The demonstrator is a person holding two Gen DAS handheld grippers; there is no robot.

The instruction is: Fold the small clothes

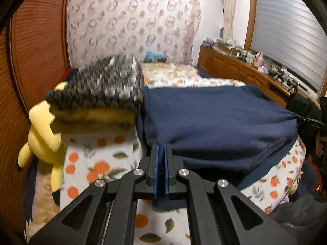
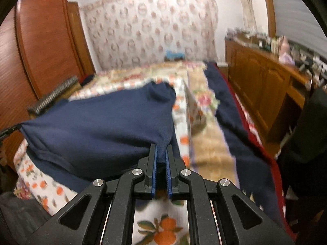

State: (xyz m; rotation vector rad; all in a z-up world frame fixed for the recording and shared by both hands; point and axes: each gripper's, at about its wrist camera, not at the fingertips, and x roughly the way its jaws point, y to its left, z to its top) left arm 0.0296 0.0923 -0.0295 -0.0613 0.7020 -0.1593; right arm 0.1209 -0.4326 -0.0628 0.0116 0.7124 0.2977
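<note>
Navy garment [image 1: 220, 118] lies across the bed [image 1: 98, 163], on the orange-print sheet, just right of the stack of folded clothes [image 1: 98, 94] w/ the grey knit on top. Both grippers have a near corner of it.

Left gripper [image 1: 161, 149]: fingers pressed together, pinching the garment's near-left edge; only a thin bit of cloth shows betw. the blue pads. Right gripper [image 2: 161, 153]: fingers nearly shut on a thicker bunch of navy cloth, the near-right corner, which hangs down betw. the pads. In the left view the right gripper's tip shows at the garment's far-right corner, cloth pulled to a point there, so the near hem looks taut betw. the two grips.

Step in hand, as I read it: lifting the near edge to carry it over the rest of the garment, i.e. a fold away from the person, toward the headboard end. The far part lies on the bed; one lump sits up at the far side in the right view, prob. a sleeve or collar, can't tell which.

Next move calls for: both hands travelling together at equal height, hem kept straight, near edge laid onto the far edge, then both let go at once. Risk: the thin left pinch slips, or the lump gets trapped under the fold. Yellow plush toy [image 1: 40, 130] left of the stack is out of the way.
</note>
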